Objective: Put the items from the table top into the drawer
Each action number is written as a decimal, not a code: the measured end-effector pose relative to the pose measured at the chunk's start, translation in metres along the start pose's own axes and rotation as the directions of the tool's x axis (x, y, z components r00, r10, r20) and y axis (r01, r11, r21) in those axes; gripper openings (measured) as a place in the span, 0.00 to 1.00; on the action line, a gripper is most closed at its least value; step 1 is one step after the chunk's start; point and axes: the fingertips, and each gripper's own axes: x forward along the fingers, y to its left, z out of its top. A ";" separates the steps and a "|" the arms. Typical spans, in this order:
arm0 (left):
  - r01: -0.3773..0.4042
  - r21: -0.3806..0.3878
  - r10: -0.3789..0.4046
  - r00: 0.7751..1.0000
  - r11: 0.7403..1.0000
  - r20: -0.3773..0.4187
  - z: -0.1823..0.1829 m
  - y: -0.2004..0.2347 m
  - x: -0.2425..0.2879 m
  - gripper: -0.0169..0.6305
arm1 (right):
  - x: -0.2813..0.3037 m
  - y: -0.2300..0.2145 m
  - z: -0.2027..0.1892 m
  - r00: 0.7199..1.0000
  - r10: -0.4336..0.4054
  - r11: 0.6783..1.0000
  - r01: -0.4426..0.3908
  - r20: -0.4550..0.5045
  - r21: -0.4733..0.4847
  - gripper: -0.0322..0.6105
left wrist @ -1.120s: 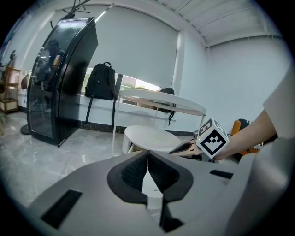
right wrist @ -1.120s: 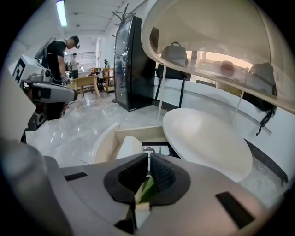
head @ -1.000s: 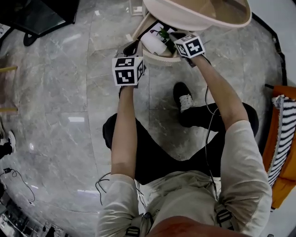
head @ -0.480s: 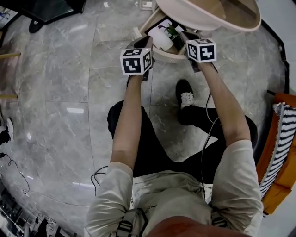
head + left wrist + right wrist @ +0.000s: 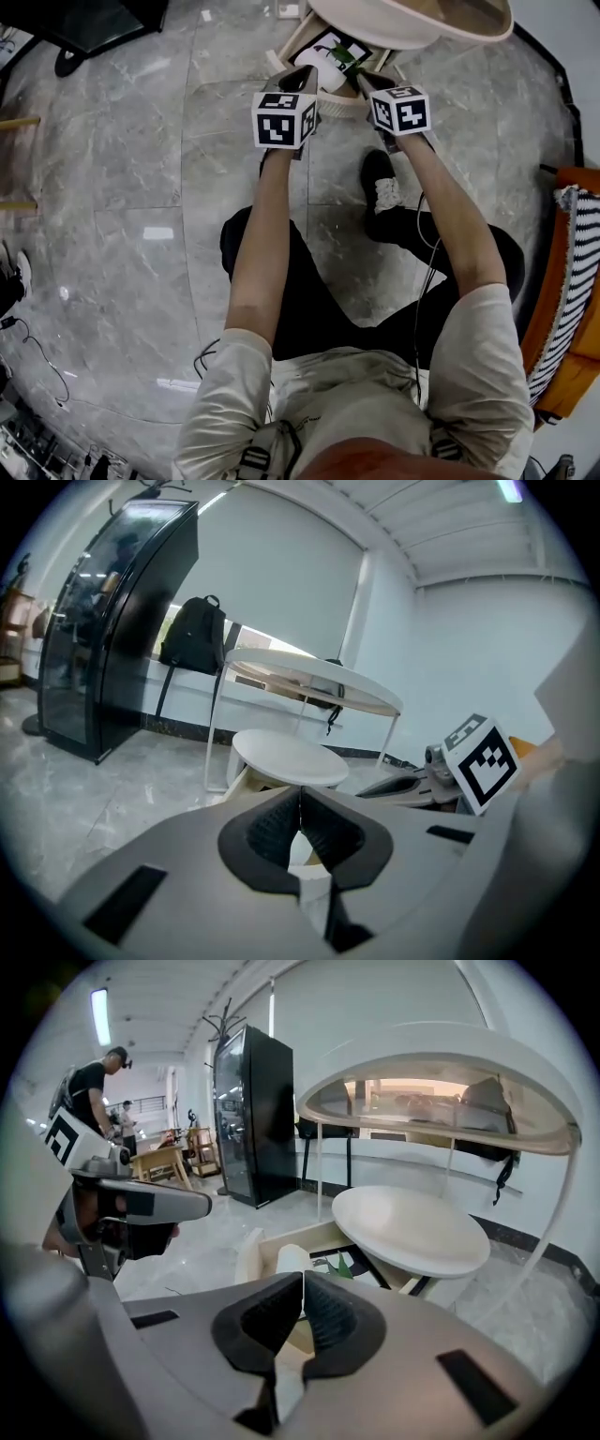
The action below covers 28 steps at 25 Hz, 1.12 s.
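Observation:
A low round white table (image 5: 412,23) has its wooden drawer (image 5: 286,47) pulled open. Inside lie a white cylinder (image 5: 323,67), a green leafy piece (image 5: 342,56) and a dark flat item (image 5: 337,42). My left gripper (image 5: 298,75) hovers at the drawer's front left corner, shut and empty; in its own view the pads (image 5: 300,803) meet with nothing between them. Level with the front rim on the other side, my right gripper (image 5: 368,80) is shut too, holding nothing (image 5: 303,1288). From the right gripper view the cylinder (image 5: 291,1260) and the leaf (image 5: 339,1266) show in the drawer.
My legs and a black shoe (image 5: 380,183) are just below the drawer on the marble floor. An orange chair with a striped cushion (image 5: 567,281) stands at right. A tall black cabinet (image 5: 253,1119) and a bigger white table (image 5: 319,682) stand beyond. People (image 5: 94,1087) are far off.
The right gripper has drawn back out of the drawer to its front edge. The left gripper has shifted right, closer to the drawer's front corner.

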 end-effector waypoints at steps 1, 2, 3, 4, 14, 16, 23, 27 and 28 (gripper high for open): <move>-0.004 0.008 0.004 1.000 1.000 -0.002 0.000 0.001 -0.002 0.06 | -0.002 0.003 0.001 1.000 0.001 1.000 -0.001 -0.004 -0.012 0.10; -0.009 -0.002 0.009 1.000 1.000 0.001 -0.001 0.003 -0.003 0.06 | -0.004 0.005 0.004 1.000 0.001 1.000 -0.001 -0.005 -0.017 0.10; -0.013 -0.026 0.013 1.000 1.000 0.008 0.000 0.005 -0.003 0.06 | -0.006 0.006 0.009 1.000 0.003 1.000 -0.003 -0.002 -0.015 0.10; -0.012 -0.053 0.013 1.000 0.999 0.019 0.002 0.005 -0.003 0.06 | -0.007 0.007 0.014 1.000 0.006 1.000 -0.006 0.002 -0.010 0.10; -0.109 -0.097 0.111 0.994 0.989 0.015 0.009 0.035 0.012 0.06 | 0.036 0.022 0.094 0.991 0.134 0.989 -0.135 0.028 0.062 0.10; -0.180 -0.102 0.179 0.984 0.978 -0.017 0.022 0.054 -0.007 0.06 | 0.022 0.041 0.106 0.979 0.200 0.979 -0.201 0.034 0.028 0.10; -0.246 0.025 0.246 0.950 0.969 -0.192 0.115 0.048 -0.070 0.06 | -0.056 0.022 0.155 0.984 0.180 0.970 -0.178 0.007 0.167 0.10; -0.222 0.025 0.221 0.938 0.975 -0.267 0.172 0.008 -0.092 0.06 | -0.112 0.005 0.182 0.989 0.127 0.969 -0.109 -0.072 0.221 0.10; -0.208 0.024 0.206 0.935 0.978 -0.289 0.185 -0.007 -0.095 0.06 | -0.129 -0.002 0.187 0.989 0.111 0.969 -0.085 -0.100 0.234 0.10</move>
